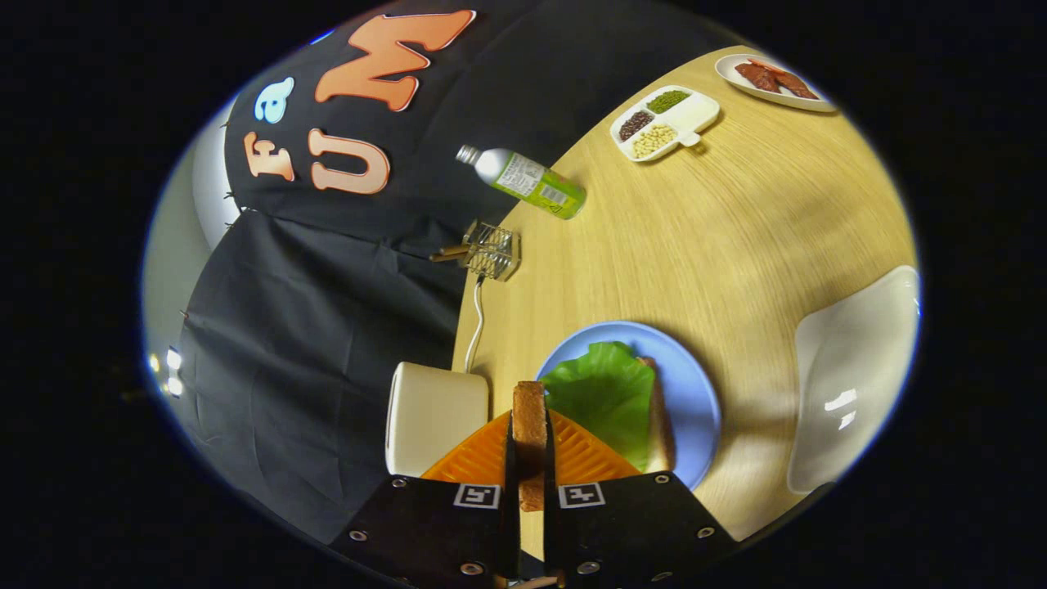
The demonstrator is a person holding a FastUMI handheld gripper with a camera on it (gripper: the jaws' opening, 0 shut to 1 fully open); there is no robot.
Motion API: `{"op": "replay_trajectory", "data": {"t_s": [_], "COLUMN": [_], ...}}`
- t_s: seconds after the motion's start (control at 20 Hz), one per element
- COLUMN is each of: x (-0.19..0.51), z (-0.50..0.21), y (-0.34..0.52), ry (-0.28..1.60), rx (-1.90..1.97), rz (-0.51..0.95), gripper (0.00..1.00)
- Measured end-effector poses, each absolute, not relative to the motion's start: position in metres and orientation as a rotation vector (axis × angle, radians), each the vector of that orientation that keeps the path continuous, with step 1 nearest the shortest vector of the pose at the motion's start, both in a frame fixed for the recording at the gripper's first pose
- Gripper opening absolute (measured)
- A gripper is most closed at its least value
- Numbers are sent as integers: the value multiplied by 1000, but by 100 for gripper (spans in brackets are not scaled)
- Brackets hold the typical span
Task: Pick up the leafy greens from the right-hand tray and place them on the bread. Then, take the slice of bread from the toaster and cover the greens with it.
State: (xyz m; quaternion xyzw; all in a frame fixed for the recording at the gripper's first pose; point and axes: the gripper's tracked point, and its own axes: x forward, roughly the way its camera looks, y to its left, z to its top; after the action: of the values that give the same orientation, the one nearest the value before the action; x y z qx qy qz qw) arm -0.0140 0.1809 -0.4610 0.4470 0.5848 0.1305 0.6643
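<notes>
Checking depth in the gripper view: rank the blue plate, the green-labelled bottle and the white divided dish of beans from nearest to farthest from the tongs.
1. Round blue plate, just ahead of the tongs, which grip the bread slice.
2. Green-labelled bottle, lying beyond, near the black cloth.
3. White divided dish of beans, farthest.

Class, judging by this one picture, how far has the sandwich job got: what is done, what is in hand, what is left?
Done: the greens lie on the bread on the blue plate. In hand: the gripper is shut on the second slice, held edge-on between its fingers, with the toaster just beside them. Left: laying that slice over the greens.
</notes>
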Motion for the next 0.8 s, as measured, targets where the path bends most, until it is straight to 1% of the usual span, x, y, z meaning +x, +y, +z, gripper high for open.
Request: {"op": "replay_trajectory", "data": {"t_s": [0.15,0.4,0.6,0.65,0.8], "x": [-18,-21,-24,-25,-17], "z": [-475,-489,-496,-495,-484], "y": [171,166,161,159,159], "ry": [1330,1321,1312,1313,1275], "rx": [978,904,819,795,699], "rz": [256,240,220,210,231], "gripper": [12,12,17,21,27]}}
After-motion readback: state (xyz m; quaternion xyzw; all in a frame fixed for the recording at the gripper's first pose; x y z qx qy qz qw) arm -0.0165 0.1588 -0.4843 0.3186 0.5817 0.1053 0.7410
